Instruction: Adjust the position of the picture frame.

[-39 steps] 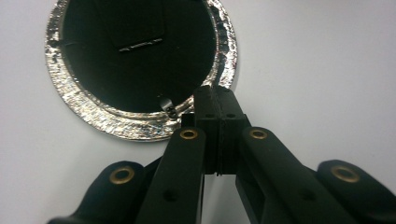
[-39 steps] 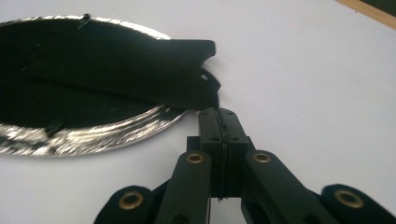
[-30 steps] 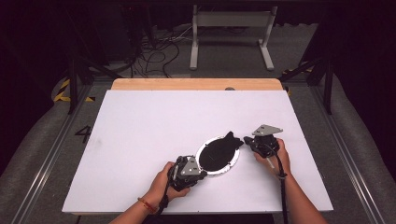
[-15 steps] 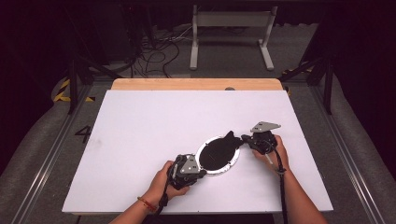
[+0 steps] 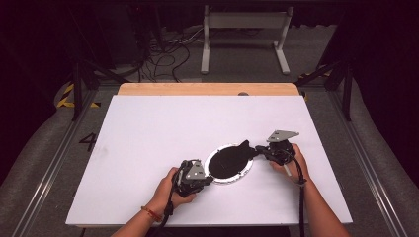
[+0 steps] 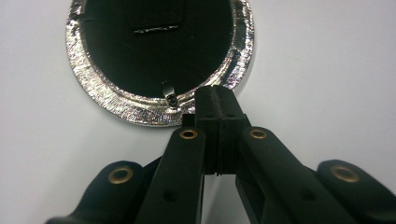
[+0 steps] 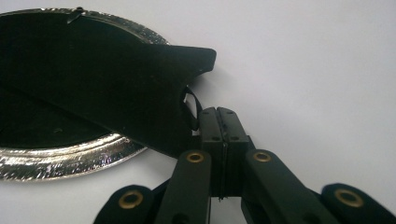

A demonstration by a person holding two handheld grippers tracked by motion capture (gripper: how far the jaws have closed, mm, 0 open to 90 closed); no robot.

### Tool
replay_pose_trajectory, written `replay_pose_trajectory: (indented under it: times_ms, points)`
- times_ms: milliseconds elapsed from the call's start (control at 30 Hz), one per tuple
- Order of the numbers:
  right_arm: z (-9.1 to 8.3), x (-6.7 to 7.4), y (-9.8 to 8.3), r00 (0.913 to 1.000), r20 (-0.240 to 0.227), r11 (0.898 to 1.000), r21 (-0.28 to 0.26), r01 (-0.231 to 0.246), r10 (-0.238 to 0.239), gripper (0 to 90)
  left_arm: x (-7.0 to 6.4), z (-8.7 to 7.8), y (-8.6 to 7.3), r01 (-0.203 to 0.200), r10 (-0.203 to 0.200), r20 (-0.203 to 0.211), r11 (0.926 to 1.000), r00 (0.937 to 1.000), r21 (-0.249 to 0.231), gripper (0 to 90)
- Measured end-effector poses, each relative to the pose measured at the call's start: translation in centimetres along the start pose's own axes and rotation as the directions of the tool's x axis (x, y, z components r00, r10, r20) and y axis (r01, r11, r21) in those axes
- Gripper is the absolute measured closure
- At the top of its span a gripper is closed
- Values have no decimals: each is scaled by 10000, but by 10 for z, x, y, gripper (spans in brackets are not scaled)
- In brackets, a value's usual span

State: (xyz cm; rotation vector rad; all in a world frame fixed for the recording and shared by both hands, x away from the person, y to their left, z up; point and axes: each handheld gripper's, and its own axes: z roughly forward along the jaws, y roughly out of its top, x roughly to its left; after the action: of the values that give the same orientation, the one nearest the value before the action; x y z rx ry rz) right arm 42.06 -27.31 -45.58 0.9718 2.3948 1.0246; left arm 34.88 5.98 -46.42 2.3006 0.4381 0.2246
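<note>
A round black pouch (image 5: 228, 164) with a crinkled silver rim (image 6: 116, 100) lies flat on the white table (image 5: 148, 138). My left gripper (image 5: 210, 177) sits at its near-left edge; in the left gripper view the jaws (image 6: 219, 100) are shut with their tips on the rim, beside a small metal zip pull (image 6: 170, 99). A black flap (image 7: 140, 79) of the pouch is raised at the right side. My right gripper (image 5: 257, 150) is shut at the flap's edge, where a thin black loop (image 7: 192, 106) runs into the closed jaws (image 7: 222, 116).
The white table top has a wooden strip (image 5: 207, 89) along its far edge. Beyond it stand a metal stand (image 5: 244, 34) and loose cables (image 5: 163, 59) on the floor. Dark rails run along both sides of the table.
</note>
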Motion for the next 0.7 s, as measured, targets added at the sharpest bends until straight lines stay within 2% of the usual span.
replay_pose_trajectory:
  times_ms: [200,333,567,633,700]
  points:
    - [-3,9,-2,9999,164,10000,52,39,-40,900,9,-3,-4,397,-401,-418,9992,9983,-89,900]
    - [-5,14,-7,9993,249,9993,-228,-285,291,900,14,-4,-6,521,-528,-587,9986,9969,-129,900]
    - [-10,22,-11,9999,113,9997,-192,-121,124,900,23,-5,-8,711,-723,-1008,9973,9923,-163,900]
    - [-11,24,-12,10000,66,9998,-203,-70,72,900,27,-6,-10,963,-976,-879,9952,9913,-197,900]
    - [-12,27,-13,10000,89,9998,-189,-38,40,900,27,-7,-10,994,-1008,-899,9948,9908,-198,900]
